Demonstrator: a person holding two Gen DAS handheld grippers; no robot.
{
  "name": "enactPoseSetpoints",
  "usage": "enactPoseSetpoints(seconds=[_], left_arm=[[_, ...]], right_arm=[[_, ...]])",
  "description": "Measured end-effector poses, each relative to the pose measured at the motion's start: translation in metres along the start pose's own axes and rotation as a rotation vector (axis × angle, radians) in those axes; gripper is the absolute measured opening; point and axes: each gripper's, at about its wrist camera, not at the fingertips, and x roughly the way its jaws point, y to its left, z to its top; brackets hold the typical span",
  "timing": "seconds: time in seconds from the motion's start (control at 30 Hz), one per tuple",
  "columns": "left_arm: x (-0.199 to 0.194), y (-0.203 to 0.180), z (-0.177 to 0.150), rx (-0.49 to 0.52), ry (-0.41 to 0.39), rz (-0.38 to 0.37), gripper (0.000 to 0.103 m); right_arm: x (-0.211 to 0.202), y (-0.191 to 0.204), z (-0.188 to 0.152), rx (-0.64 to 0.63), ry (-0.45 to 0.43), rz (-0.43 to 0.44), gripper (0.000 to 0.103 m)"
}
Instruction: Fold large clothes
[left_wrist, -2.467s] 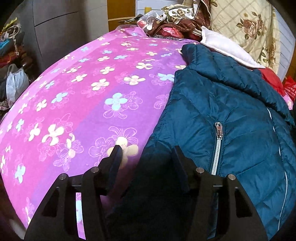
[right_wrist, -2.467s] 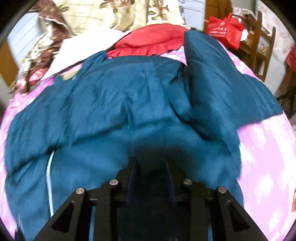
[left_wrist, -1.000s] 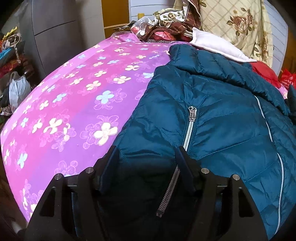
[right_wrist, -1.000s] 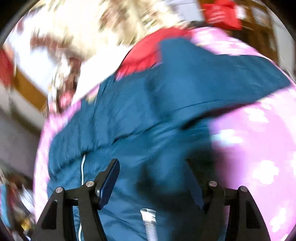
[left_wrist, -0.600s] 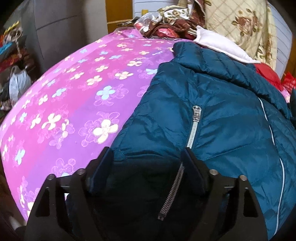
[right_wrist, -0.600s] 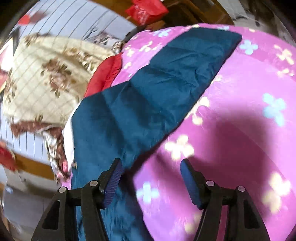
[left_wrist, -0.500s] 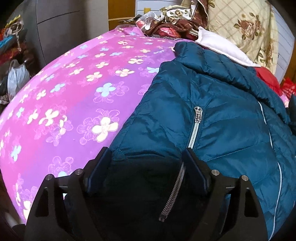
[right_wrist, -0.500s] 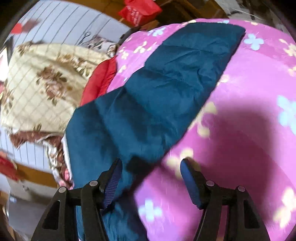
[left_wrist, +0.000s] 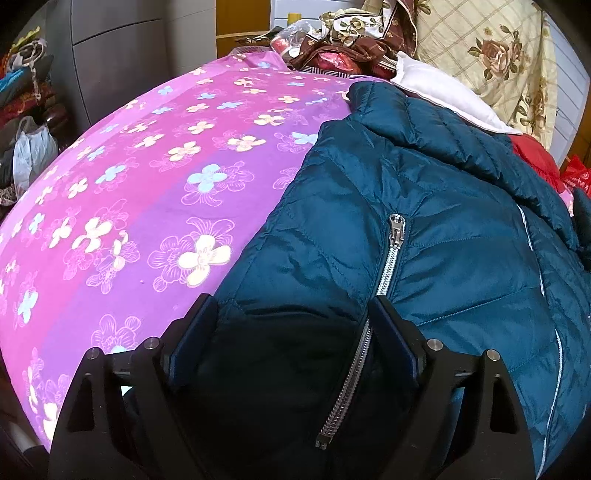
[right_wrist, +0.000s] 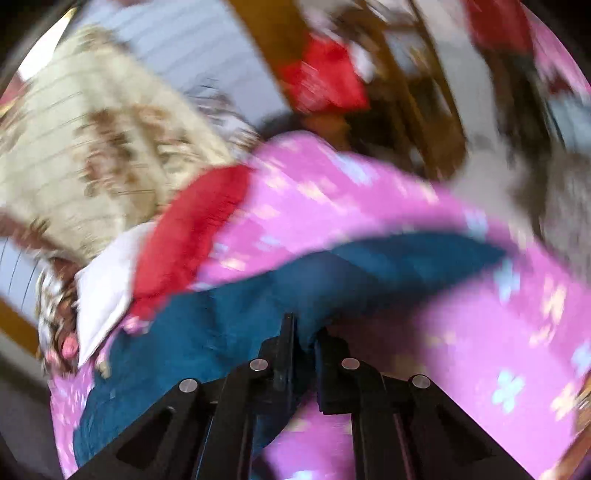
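We see the teal jacket (left_wrist: 424, 206) spread on the pink bedsheet (left_wrist: 147, 184), unfolded. Our left gripper (left_wrist: 291, 321) gapes wide over its hem; our right gripper (right_wrist: 301, 332) pinches the sleeve (right_wrist: 388, 258), so folding has barely begun.

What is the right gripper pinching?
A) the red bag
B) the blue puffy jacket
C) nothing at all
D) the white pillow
B. In the blurry right wrist view, the right gripper has its fingers nearly closed with a fold of the blue puffy jacket squeezed between them, lying on the pink flowered sheet.
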Motion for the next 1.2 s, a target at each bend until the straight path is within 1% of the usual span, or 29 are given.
enactPoseSetpoints(seconds=[0.07,0.1,0.17,0.23,0.27,0.3,0.33,0.37,0.4,0.43,0.47,0.5,0.57,0.6,0.63,0.67,0.73,0.83,0.87,0.9,0.93,0.97,1.0,1.03,1.07,1.1,1.13,1.17,1.2], left_arm=[[0.000,0.000,0.000,-0.001,0.000,-0.001,0.085],[0.000,0.000,0.000,-0.002,-0.001,-0.003,0.085],[0.000,0.001,0.000,-0.004,-0.001,-0.004,0.085],[0.000,0.001,0.000,-0.006,-0.002,-0.007,0.085],[0.000,0.001,0.000,-0.006,-0.002,-0.008,0.085],[0.000,0.001,0.000,-0.007,-0.003,-0.009,0.085],[0.000,0.002,0.000,-0.007,-0.003,-0.010,0.085],[-0.001,0.002,-0.001,-0.008,-0.003,-0.011,0.085],[-0.001,0.002,-0.001,-0.009,-0.004,-0.014,0.085],[-0.002,0.003,-0.002,-0.010,-0.005,-0.018,0.085],[-0.002,0.003,-0.002,-0.011,-0.005,-0.021,0.085],[-0.003,0.004,-0.002,-0.010,-0.006,-0.027,0.085],[-0.003,0.004,-0.002,-0.008,-0.007,-0.034,0.085],[-0.004,0.004,-0.003,-0.007,-0.008,-0.036,0.085],[-0.004,0.004,-0.003,-0.004,-0.008,-0.038,0.085],[-0.005,0.004,-0.003,-0.002,-0.010,-0.040,0.085],[-0.007,0.004,-0.003,0.003,-0.014,-0.051,0.085],[-0.011,0.007,-0.003,0.000,-0.021,-0.078,0.085],[-0.014,0.008,-0.003,-0.005,-0.024,-0.090,0.085],[-0.017,0.010,-0.003,-0.010,-0.030,-0.101,0.085],[-0.022,0.011,-0.002,-0.016,-0.041,-0.112,0.085],[-0.028,0.012,-0.001,-0.018,-0.054,-0.126,0.085],[-0.034,0.012,0.001,-0.019,-0.068,-0.135,0.085],[-0.041,0.012,0.002,-0.019,-0.094,-0.138,0.085],[-0.047,0.012,0.003,-0.017,-0.122,-0.133,0.085],[-0.054,0.011,0.003,-0.012,-0.157,-0.119,0.085],[-0.059,0.010,0.004,-0.008,-0.179,-0.107,0.085],[-0.063,0.010,0.004,-0.004,-0.205,-0.091,0.085],[-0.065,0.011,0.004,0.000,-0.223,-0.076,0.085]], right_arm=[[-0.026,0.043,0.006,-0.072,-0.030,0.061,0.008],[-0.045,0.080,0.005,-0.131,-0.039,0.126,0.008],[-0.073,0.144,-0.012,-0.245,-0.034,0.230,0.008],[-0.093,0.201,-0.044,-0.345,0.012,0.344,0.008],[-0.097,0.222,-0.064,-0.383,0.051,0.392,0.008],[-0.095,0.255,-0.096,-0.441,0.123,0.442,0.012],[-0.090,0.274,-0.121,-0.487,0.172,0.454,0.015],[-0.081,0.296,-0.154,-0.557,0.226,0.449,0.024],[-0.072,0.312,-0.187,-0.624,0.262,0.429,0.040],[-0.060,0.323,-0.219,-0.690,0.296,0.397,0.049],[-0.053,0.329,-0.241,-0.733,0.315,0.365,0.060],[-0.038,0.336,-0.276,-0.817,0.337,0.291,0.060],[-0.022,0.335,-0.312,-0.905,0.344,0.218,0.060],[-0.018,0.333,-0.324,-0.931,0.336,0.187,0.060],[-0.018,0.327,-0.333,-0.935,0.323,0.171,0.060],[-0.023,0.318,-0.337,-0.927,0.305,0.174,0.060],[-0.039,0.302,-0.335,-0.906,0.292,0.204,0.060],[-0.085,0.266,-0.326,-0.873,0.290,0.293,0.060],[-0.104,0.249,-0.319,-0.852,0.285,0.331,0.060],[-0.114,0.241,-0.314,-0.838,0.276,0.351,0.060],[-0.133,0.223,-0.301,-0.814,0.236,0.365,0.060],[-0.143,0.219,-0.296,-0.803,0.205,0.354,0.060],[-0.152,0.206,-0.281,-0.781,0.142,0.315,0.060],[-0.153,0.201,-0.271,-0.768,0.103,0.279,0.060],[-0.148,0.194,-0.257,-0.747,0.054,0.212,0.060],[-0.141,0.191,-0.247,-0.733,0.034,0.169,0.055],[-0.122,0.186,-0.231,-0.700,0.016,0.087,0.051],[-0.112,0.183,-0.223,-0.680,0.022,0.055,0.046],[-0.091,0.181,-0.213,-0.647,0.042,0.015,0.043]])
